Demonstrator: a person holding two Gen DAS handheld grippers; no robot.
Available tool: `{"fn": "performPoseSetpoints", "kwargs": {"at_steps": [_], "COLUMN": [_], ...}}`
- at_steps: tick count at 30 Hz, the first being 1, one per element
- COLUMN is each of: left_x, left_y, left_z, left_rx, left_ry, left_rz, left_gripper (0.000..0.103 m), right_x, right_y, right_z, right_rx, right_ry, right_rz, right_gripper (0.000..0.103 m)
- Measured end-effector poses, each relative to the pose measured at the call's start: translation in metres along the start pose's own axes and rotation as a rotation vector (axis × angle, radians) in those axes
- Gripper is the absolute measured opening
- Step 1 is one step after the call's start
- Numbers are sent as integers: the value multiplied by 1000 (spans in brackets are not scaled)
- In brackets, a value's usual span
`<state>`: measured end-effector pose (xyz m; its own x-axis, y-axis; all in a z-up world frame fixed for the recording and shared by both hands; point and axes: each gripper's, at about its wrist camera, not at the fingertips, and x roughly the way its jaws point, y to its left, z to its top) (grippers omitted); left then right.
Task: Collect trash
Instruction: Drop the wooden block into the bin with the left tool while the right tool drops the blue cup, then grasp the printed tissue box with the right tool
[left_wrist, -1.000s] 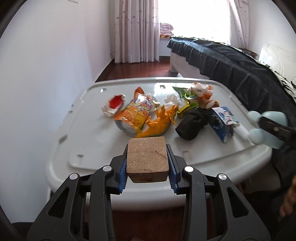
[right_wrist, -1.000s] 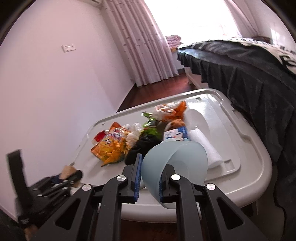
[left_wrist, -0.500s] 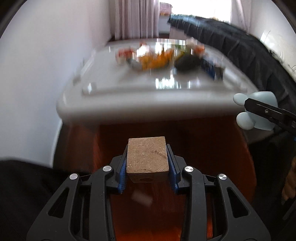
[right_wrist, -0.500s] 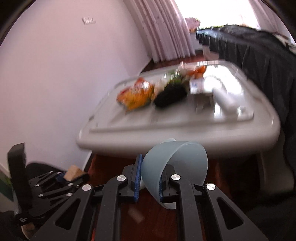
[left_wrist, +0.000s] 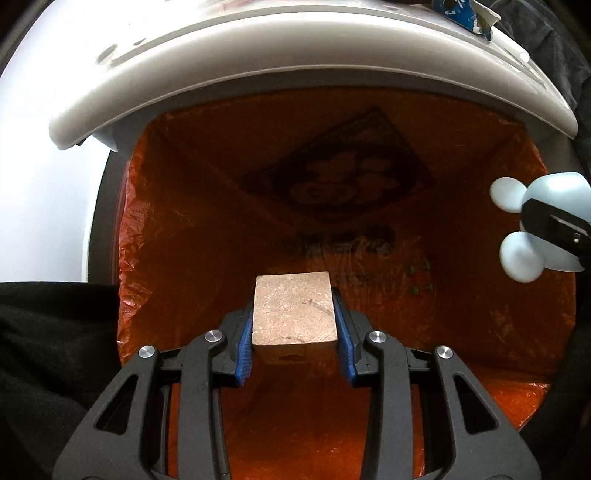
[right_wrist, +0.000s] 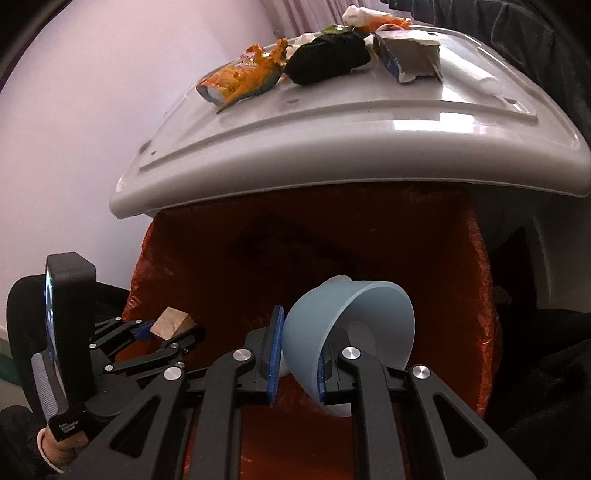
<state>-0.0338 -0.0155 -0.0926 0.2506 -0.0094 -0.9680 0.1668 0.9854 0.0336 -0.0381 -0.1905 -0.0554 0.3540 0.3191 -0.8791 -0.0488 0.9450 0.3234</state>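
Observation:
My left gripper (left_wrist: 294, 308) is shut on a tan wooden block (left_wrist: 295, 317) and points down into a bin lined with an orange bag (left_wrist: 221, 192). In the right wrist view the left gripper (right_wrist: 170, 328) holds the block (right_wrist: 171, 325) at the bin's left rim. My right gripper (right_wrist: 301, 326) grips the wall of a pale blue cup (right_wrist: 369, 306) over the same orange bag (right_wrist: 476, 295). Its jaws are opening, and the cup's wall is still between the pads. The cup (left_wrist: 561, 192) shows small round feet in the left wrist view.
A white plastic lid (right_wrist: 332, 147) overhangs the bin's far side. On it lie an orange wrapper (right_wrist: 243, 79), a black bundle (right_wrist: 328, 61) and a torn blue carton (right_wrist: 406, 59). A pale wall stands left, dark fabric right. A dark printed sheet (left_wrist: 332, 177) shows through the bag.
Both grippers have dropped from over the white lid and tilted down, and now hang over the orange bag. Each still carries its object: the block and the cup.

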Motion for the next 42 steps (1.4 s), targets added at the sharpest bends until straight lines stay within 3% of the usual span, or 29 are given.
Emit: {"fn": "performPoseSetpoints", "kwargs": {"at_steps": [1,2,3,5,16,20,26,32,39,41,42], "left_x": [0,1,1,-2,-42,-73,-97,-79,-64,-65,-65], "left_y": [0,0,1,2,2,-4,0,6,16,16,15], "left_z": [0,0,1,2,14,39,83,88,82,81,81], "left_rx": [0,-2,-7,-26,-66,-35,-65,-117,-140,-135,-133], "left_ry": [4,9,15,-4,-147,-249,-403,-382,-340,-349,-352], "left_rz": [3,14,37,61,22,19,42,41,26,31,31], "left_gripper": [36,44,60,79,80,80,85,85,85,85,85], "right_x": [1,2,3,-1,-42,-63,-71,-29,15,24,26], "right_y": [2,4,5,6,-18,-35,-52,-57,-68,-67,-66], "right_z": [0,0,1,0,24,72,150,198,220,225,226], "right_rx": [-7,-17,-20,-26,64,94,61,-24,-67,-81,-88], "right_ry": [2,9,10,-17,-154,-231,-337,-308,-220,-222,-224], "right_rz": [-2,-10,-25,-51,-22,-22,-119,-238,-351,-378,-381], "right_gripper": [20,45,67,66,66,66,71,72,72,67,57]}}
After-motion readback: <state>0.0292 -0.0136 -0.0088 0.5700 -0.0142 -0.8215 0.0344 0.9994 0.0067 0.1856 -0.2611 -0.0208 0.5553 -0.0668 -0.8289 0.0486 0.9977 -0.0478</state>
